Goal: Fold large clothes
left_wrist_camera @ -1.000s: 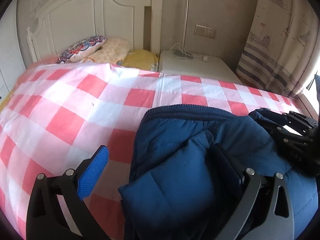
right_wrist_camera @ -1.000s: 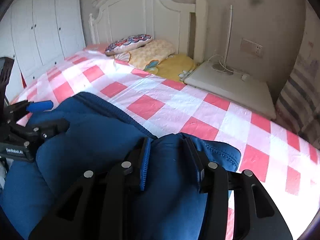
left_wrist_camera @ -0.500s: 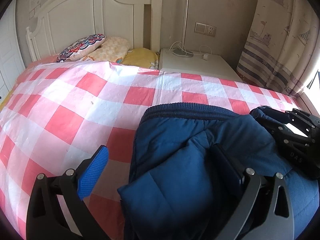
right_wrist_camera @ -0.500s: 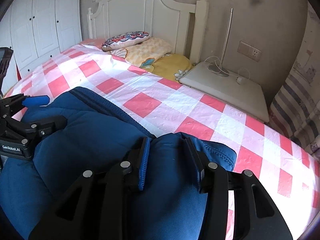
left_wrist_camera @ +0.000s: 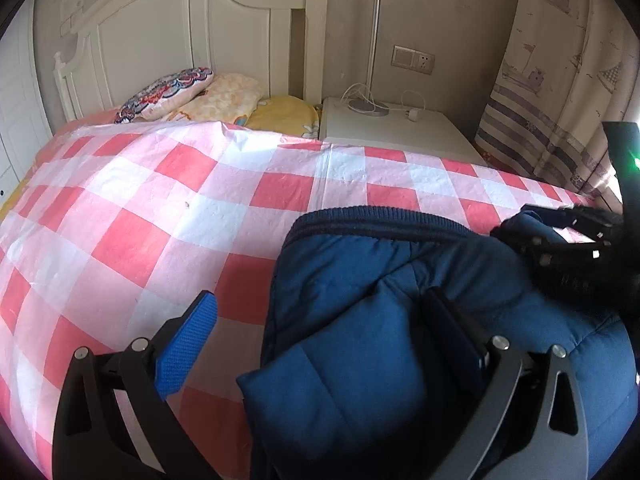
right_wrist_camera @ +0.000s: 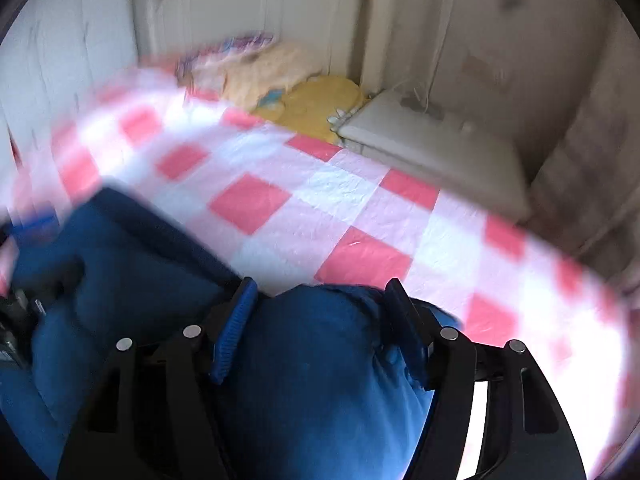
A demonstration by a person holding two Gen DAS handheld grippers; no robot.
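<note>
Since half a second ago my right gripper [right_wrist_camera: 320, 312] has spread wider around a puffy fold of the blue jacket [left_wrist_camera: 400, 300], its view now motion-blurred. On the bed [left_wrist_camera: 160, 208], the jacket lies bunched at the near right edge, and my left gripper [left_wrist_camera: 324, 320] gapes wide, one finger buried in jacket fabric, clamping nothing.

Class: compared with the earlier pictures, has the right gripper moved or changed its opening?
Yes. The right gripper has opened wider over the blue jacket, and its view is motion-blurred, with the white nightstand shifted up in the frame.
</note>
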